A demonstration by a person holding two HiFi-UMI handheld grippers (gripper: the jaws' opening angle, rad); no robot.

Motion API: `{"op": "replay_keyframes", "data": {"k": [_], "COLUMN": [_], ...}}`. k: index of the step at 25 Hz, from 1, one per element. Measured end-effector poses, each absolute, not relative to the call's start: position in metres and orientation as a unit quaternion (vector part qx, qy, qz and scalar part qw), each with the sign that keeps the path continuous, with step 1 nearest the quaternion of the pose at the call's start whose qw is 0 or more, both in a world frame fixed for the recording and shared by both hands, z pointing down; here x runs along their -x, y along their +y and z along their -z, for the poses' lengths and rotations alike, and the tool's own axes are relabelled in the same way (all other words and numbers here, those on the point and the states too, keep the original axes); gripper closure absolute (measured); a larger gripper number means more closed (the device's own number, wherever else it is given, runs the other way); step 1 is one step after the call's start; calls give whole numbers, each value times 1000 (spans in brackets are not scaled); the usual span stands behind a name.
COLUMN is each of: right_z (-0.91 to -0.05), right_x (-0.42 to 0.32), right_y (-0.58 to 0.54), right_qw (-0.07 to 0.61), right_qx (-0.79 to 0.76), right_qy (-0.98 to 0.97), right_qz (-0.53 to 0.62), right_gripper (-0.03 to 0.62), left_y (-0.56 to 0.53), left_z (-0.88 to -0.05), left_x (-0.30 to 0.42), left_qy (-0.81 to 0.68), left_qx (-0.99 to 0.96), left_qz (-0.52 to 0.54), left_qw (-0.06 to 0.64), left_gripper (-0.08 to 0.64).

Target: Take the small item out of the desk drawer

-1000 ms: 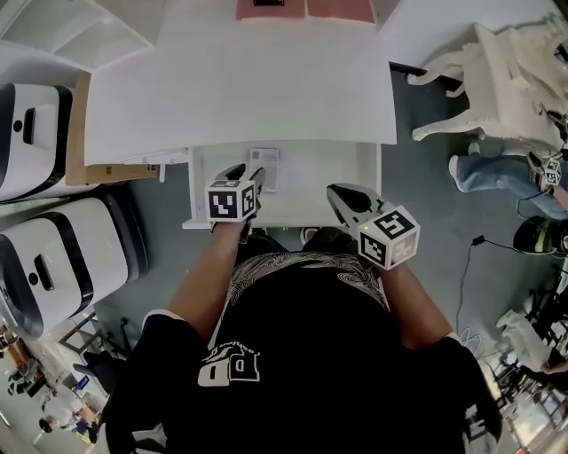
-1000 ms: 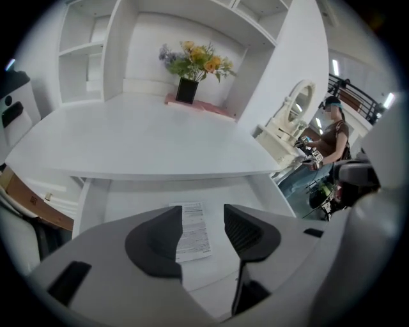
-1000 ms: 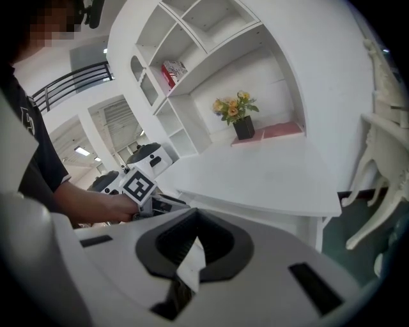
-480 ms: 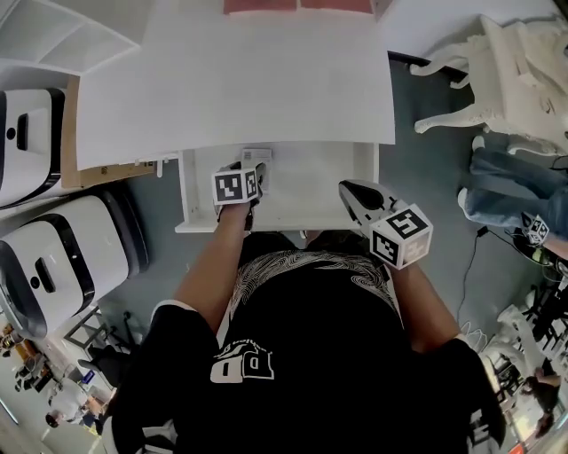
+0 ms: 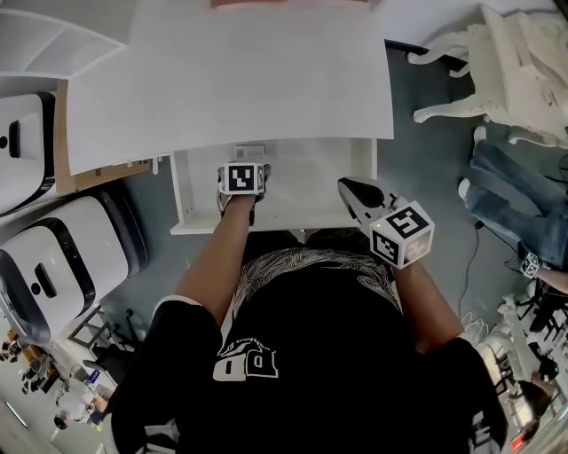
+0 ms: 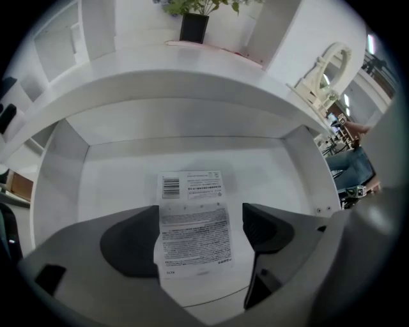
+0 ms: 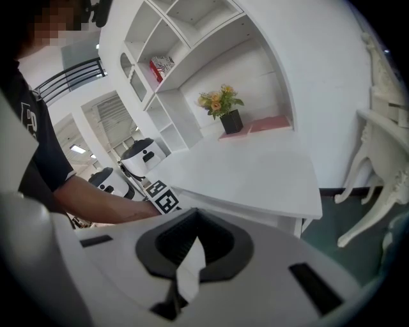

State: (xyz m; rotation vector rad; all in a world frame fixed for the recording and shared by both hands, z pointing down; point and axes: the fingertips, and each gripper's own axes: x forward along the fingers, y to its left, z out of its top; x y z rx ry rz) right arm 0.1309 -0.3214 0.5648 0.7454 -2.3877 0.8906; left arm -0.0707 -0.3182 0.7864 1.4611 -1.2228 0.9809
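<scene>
The small item (image 6: 192, 223) is a flat white packet with a printed label, lying on the floor of the open desk drawer (image 6: 64, 166). In the head view only its far edge (image 5: 251, 150) shows beyond my left gripper (image 5: 246, 165). That gripper reaches into the drawer (image 5: 182, 191). In the left gripper view my left gripper (image 6: 198, 223) straddles the packet; its jaws are opening and the right pad (image 6: 265, 227) stands clear of it. My right gripper (image 5: 359, 195) hovers over the drawer's right front corner. In its own view the right gripper (image 7: 192, 255) is shut with nothing held.
The white desk top (image 5: 231, 80) overhangs the drawer's back. Two white rounded machines (image 5: 53, 257) and a cardboard piece (image 5: 62, 133) stand at the left. An ornate white chair (image 5: 506, 71) and a person's jeans-clad legs (image 5: 515, 195) are at the right. A potted plant (image 6: 195, 19) sits at the desk's back.
My left gripper has pushed further into the drawer and now covers most of the packet. The right gripper has stayed about where it was.
</scene>
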Motion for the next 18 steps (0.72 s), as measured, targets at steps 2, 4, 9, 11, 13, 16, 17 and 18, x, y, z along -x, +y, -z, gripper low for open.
{"op": "replay_keyframes", "data": {"k": [2, 4, 9, 11, 13, 16, 17, 18], "right_z": [-566, -567, -569, -569, -570, -571, -572, -572], "right_x": [-132, -132, -133, -133, -133, -132, -131, -131], "right_y": [-321, -320, -321, -321, -321, -321, -321, -321], "right_qw": [243, 243, 243, 242, 242, 242, 242, 242], "right_qx": [-271, -271, -276, -276, -276, -275, -275, -275], "right_qy": [-873, -872, -870, -869, -869, -869, -869, -868], "right_qz": [-326, -326, -330, -331, -332, -333, -334, -334], "right_gripper": [584, 583, 583, 583, 583, 583, 584, 583], "left_y": [-320, -328, -327, -326, -325, -322, -320, -318], "left_z": [-791, -789, -790, -789, -790, -796, -799, -803], "left_x": [73, 76, 84, 90, 94, 95, 95, 93], "left_qy": [-508, -516, -525, -526, -522, -510, -505, -501], "left_qx": [-594, -595, -580, -579, -579, -578, -577, -575], "left_qz": [-420, -435, -442, -451, -462, -467, -466, -463], "left_qw": [462, 436, 440, 430, 423, 433, 441, 452], "left_gripper": [156, 148, 137, 135, 129, 123, 121, 120]}}
